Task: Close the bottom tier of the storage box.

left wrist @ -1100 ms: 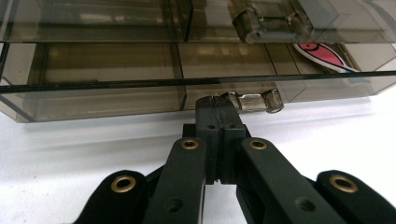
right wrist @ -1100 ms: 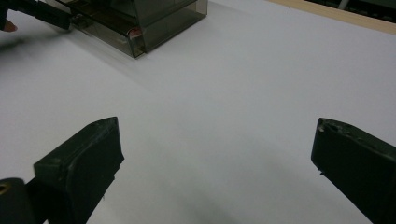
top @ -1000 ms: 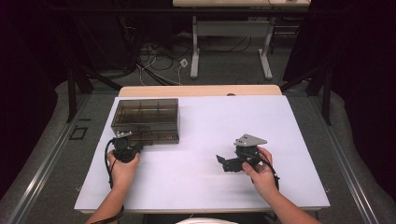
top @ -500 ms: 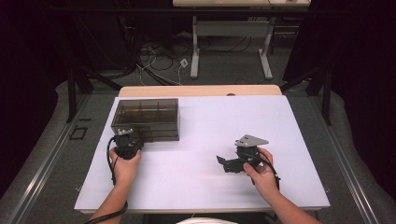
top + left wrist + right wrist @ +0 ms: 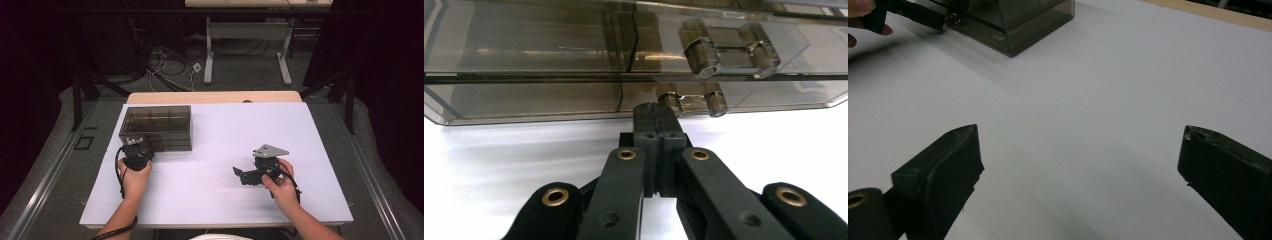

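- While you are resting both forearms on the white table (image 5: pixel 215 200), your left gripper (image 5: pixel 136 154) is sitting with its jaws pressed fully together, gripping nothing, tips at the near wall of the smoky plastic box (image 5: pixel 156 126).
- From the left gripper view, the closed tips are meeting the box (image 5: pixel 549 65) just beside its lower hinge (image 5: pixel 694 102) (contact is uncertain).
- Your right gripper (image 5: pixel 248 175) is lying well apart from the box, jaws spread wide and empty over bare tabletop.

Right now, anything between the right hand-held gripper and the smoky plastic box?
Nothing: bare white table between the right hand-held gripper and the box in the high view. The right gripper view shows the same empty stretch.
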A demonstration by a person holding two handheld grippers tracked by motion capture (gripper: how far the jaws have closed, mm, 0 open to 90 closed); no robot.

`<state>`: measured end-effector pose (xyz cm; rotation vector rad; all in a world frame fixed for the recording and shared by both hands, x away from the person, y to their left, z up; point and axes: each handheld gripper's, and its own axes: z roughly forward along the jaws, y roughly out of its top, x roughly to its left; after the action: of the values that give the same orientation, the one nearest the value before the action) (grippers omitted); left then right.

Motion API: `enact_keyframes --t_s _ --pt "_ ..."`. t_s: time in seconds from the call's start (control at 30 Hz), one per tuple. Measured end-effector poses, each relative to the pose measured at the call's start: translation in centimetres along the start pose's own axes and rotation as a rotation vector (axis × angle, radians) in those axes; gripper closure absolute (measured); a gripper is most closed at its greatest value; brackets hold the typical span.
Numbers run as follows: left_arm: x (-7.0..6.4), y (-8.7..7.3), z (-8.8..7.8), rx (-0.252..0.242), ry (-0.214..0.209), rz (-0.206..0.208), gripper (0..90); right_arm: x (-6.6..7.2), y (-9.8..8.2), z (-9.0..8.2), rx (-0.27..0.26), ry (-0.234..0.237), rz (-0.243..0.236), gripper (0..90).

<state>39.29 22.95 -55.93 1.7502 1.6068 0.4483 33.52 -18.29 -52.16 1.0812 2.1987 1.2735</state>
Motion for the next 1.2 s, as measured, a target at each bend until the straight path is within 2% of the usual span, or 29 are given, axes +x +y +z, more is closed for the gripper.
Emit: enact_keyframes --t_s 0.4,0.97,1.2 --pt "-0.2 -0.1 -0.3 -0.009 0.004 0.008 90.0 -0.1 0.0 -0.1 0.001 -0.001 0.000 3.3" --pt "-0.2 0.0 -1.5 -0.035 -0.022 -0.004 87.6 -0.2 0.0 -0.1 -0.010 -0.004 -0.006 3.3" --pt "-0.7 0.1 -2.1 -0.055 -0.039 0.019 84.1 -0.3 0.0 -0.1 -0.013 -0.004 -0.008 3.4"
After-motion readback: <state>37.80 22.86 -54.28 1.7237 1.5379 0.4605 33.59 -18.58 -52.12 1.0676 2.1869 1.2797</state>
